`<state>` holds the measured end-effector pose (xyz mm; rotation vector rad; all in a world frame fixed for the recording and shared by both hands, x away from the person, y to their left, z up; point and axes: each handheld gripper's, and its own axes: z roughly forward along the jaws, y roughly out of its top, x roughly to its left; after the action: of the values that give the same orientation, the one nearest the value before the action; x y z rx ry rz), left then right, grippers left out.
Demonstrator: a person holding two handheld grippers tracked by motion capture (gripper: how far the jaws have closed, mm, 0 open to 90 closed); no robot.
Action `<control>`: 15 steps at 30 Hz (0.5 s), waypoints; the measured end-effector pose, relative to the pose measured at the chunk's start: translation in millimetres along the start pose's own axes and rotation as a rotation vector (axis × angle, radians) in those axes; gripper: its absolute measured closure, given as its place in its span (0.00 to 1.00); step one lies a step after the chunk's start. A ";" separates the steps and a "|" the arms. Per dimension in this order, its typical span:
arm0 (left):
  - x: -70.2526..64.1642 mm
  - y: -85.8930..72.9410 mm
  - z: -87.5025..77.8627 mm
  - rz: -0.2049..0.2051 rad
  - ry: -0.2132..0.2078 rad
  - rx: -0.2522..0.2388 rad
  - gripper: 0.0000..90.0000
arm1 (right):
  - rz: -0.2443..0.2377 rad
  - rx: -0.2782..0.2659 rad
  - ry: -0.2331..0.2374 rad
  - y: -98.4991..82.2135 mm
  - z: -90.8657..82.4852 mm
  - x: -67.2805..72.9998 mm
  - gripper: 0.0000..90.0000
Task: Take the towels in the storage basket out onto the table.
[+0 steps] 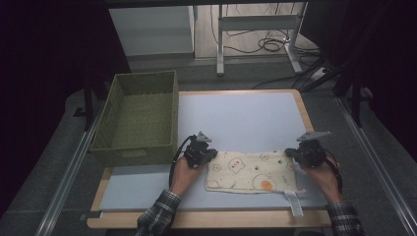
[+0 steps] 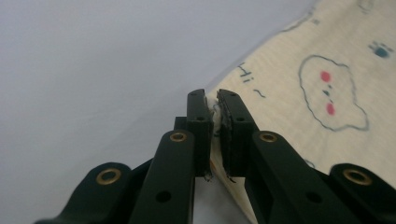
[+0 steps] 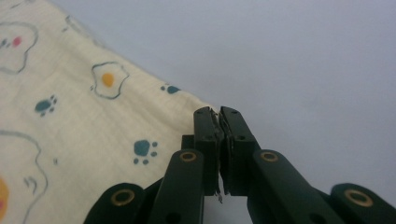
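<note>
Pinching both far corners of the printed cloth (image 1: 252, 171), the left gripper (image 1: 205, 154) and right gripper (image 1: 295, 153) have their jaws pressed onto the fabric; the cloth lies flat near the table's (image 1: 246, 113) front edge, its white tag (image 1: 293, 201) trailing forward; a green woven basket (image 1: 140, 118) overhangs the left edge.

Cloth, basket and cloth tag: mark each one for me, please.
cloth (image 1: 246, 172), high view, middle of its printed top face.
basket (image 1: 112, 103), high view, left woven wall.
tag (image 1: 294, 202), high view, middle of the white strip hanging off the cloth's near right corner.
</note>
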<state>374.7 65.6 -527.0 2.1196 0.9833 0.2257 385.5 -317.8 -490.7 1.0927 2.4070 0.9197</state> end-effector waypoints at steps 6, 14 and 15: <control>-16.7 0.1 -10.6 0.033 -0.019 -0.020 0.93 | 0.042 -0.002 -0.021 22.4 22.3 -24.8 0.95; -4.1 1.0 -8.3 0.037 0.044 -0.012 0.67 | 0.123 -0.037 0.039 17.2 23.6 -32.4 0.77; -2.4 -0.4 -5.2 0.040 0.056 -0.005 0.65 | 0.119 -0.036 0.037 16.4 19.8 -30.7 0.74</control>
<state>370.5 67.1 -523.3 2.1397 0.9726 0.3088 424.9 -324.9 -492.9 1.2273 2.3661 1.0261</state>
